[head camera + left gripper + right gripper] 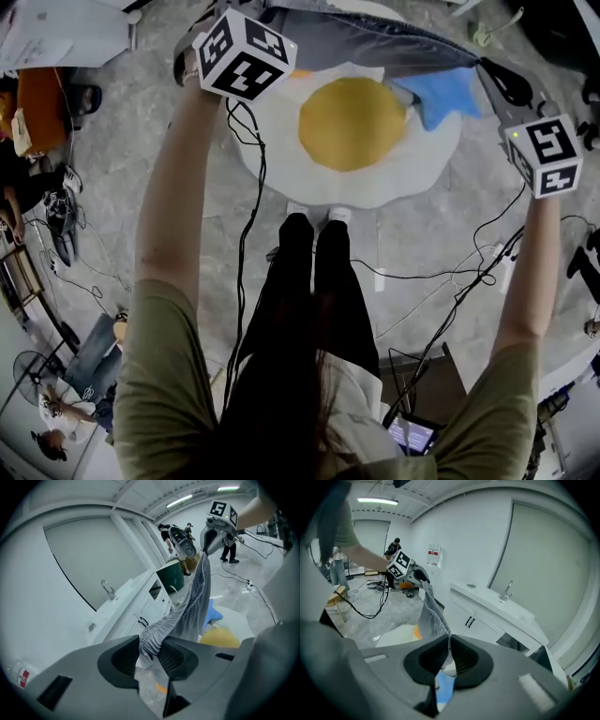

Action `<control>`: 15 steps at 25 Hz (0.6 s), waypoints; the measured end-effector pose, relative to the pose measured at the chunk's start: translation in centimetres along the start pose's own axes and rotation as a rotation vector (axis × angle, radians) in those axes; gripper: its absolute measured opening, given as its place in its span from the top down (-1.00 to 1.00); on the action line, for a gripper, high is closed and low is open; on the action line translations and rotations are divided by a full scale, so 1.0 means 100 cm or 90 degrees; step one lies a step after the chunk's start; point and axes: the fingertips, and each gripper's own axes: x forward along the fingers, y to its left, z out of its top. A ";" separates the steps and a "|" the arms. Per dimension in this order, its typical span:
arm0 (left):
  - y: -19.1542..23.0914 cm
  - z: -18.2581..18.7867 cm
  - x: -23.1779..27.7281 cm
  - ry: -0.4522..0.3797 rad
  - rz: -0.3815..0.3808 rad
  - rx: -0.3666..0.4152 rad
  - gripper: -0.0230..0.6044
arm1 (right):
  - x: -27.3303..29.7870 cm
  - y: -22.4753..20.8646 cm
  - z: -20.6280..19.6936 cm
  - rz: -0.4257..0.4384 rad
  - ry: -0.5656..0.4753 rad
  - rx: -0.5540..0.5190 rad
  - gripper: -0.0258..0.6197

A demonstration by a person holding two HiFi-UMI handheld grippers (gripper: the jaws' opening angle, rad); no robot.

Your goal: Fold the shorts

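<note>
Grey shorts [375, 37] hang stretched in the air between my two grippers, above a fried-egg-shaped mat [394, 178] on the floor. In the head view my left gripper [255, 21] holds the shorts' left end and my right gripper [494, 75] holds the right end. The left gripper [151, 654] is shut on the bunched, ribbed waistband [154, 632]. A thin edge of the fabric [431, 616] is pinched between the pads of my right gripper [449, 660], which is shut on it. Each gripper view shows the other gripper at the cloth's far end.
A blue cloth [441, 94] lies on the mat beside its yellow centre [352, 122]. Black cables [450, 281] run over the floor around the person's legs [314, 272]. A white counter with a faucet [507, 592] and cabinets lines the wall. People [229, 550] stand far off.
</note>
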 end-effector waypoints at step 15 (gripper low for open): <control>-0.278 -0.198 -0.050 0.202 -0.208 -0.035 0.57 | 0.031 0.197 -0.198 0.134 0.124 0.043 0.85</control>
